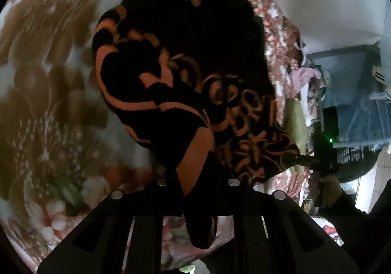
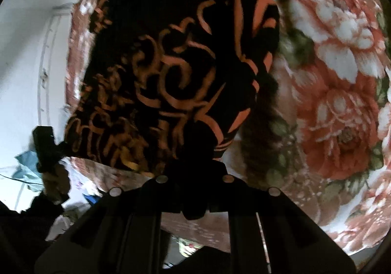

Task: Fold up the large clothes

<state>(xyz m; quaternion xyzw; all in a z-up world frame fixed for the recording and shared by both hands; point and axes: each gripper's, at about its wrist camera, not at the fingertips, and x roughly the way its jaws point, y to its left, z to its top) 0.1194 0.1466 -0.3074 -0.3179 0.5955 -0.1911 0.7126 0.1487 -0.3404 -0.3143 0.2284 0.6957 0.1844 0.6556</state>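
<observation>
A large black garment with orange lettering and stripes (image 1: 185,83) hangs in the air over a floral blanket (image 1: 48,83). My left gripper (image 1: 195,183) is shut on one edge of it, with cloth bunched between the jaws. My right gripper (image 2: 193,173) is shut on the other edge of the same garment (image 2: 158,78). Each gripper shows in the other's view: the right one (image 1: 315,161) at the garment's right corner, the left one (image 2: 46,149) at its left corner. The garment is stretched between them.
The floral blanket (image 2: 342,78) covers the bed below. A white wall (image 2: 24,66) and a pile of clothes and blue furniture (image 1: 342,93) lie beyond the bed's edge. The person's hand (image 1: 325,188) holds the right gripper.
</observation>
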